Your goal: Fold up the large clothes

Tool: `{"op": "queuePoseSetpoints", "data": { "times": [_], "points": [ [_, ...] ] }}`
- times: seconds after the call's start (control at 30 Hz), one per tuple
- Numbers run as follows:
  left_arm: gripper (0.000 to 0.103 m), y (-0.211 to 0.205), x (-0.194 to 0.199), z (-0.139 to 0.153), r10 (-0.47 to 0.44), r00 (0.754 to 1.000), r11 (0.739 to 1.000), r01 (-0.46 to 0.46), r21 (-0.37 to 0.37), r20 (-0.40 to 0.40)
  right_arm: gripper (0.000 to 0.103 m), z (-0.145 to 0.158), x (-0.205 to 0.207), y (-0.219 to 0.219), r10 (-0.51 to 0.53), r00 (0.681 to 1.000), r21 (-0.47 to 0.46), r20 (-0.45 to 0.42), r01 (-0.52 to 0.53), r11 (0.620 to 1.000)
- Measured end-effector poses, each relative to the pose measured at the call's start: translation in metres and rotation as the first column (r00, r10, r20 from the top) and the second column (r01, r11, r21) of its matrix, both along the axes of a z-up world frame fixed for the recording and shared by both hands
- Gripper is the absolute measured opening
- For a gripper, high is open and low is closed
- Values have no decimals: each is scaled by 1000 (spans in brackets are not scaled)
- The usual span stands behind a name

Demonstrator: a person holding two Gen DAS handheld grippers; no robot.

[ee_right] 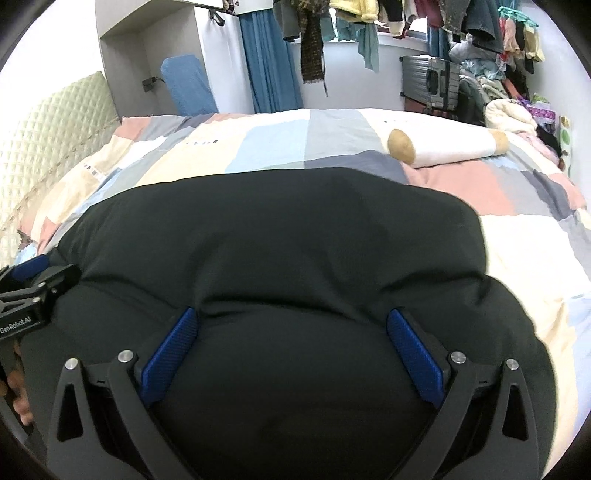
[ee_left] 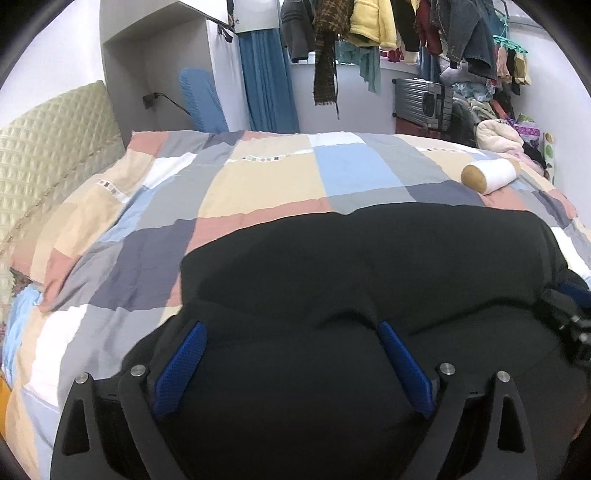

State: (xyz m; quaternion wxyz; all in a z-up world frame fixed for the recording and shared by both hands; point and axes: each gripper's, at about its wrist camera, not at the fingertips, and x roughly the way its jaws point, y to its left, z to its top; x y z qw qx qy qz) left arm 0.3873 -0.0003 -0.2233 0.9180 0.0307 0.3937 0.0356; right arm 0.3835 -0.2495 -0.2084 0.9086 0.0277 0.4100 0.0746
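A large black padded garment [ee_left: 351,266] lies folded in a thick bundle on the patchwork bed cover [ee_left: 258,177]. It also fills the lower part of the right wrist view [ee_right: 277,240]. My left gripper [ee_left: 291,332] is open, its blue pads [ee_left: 181,365] wide apart and pressed down on the garment's near part. My right gripper [ee_right: 291,321] is open too, its blue pads [ee_right: 413,354] spread over the near bulge of the garment. The left gripper shows at the left edge of the right wrist view [ee_right: 33,280], the right gripper at the right edge of the left wrist view [ee_left: 569,314].
A white bolster with brown ends [ee_left: 487,175] lies on the bed beyond the garment, also in the right wrist view [ee_right: 443,147]. A quilted headboard [ee_left: 48,147] is at left. Hanging clothes [ee_left: 369,26], a grey suitcase [ee_left: 421,99] and a clothes pile [ee_left: 498,129] stand behind the bed.
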Motion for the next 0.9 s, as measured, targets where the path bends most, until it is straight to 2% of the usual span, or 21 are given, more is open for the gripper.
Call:
{"op": "queuePoseSetpoints", "data": {
  "times": [0.1,0.23,0.43,0.53,0.67,0.73,0.9],
  "points": [
    [102,8,-2,-2,44,999,998,-44,42,-8,101,2,-1,-16,-43,999,-30,14,43,999],
    [103,23,-4,-6,73,997,996,-73,49,-6,101,-4,1,-41,-85,996,17,-19,86,996],
    [103,38,-10,-10,71,997,997,-71,18,0,101,-6,-6,-57,-114,993,0,-20,114,993],
    [102,40,-20,-6,65,998,998,-65,-2,3,101,-6,-11,-68,-147,989,26,-27,148,989],
    [102,39,-40,21,65,997,998,-65,-23,27,102,9,-24,-68,-163,986,5,19,163,987],
    [102,38,-52,41,57,998,997,-55,-53,42,102,26,-34,-68,-158,986,47,52,156,987],
    [102,26,-92,114,48,988,999,-43,-32,149,102,82,-67,-72,-187,973,100,133,175,979]
  ]
}}
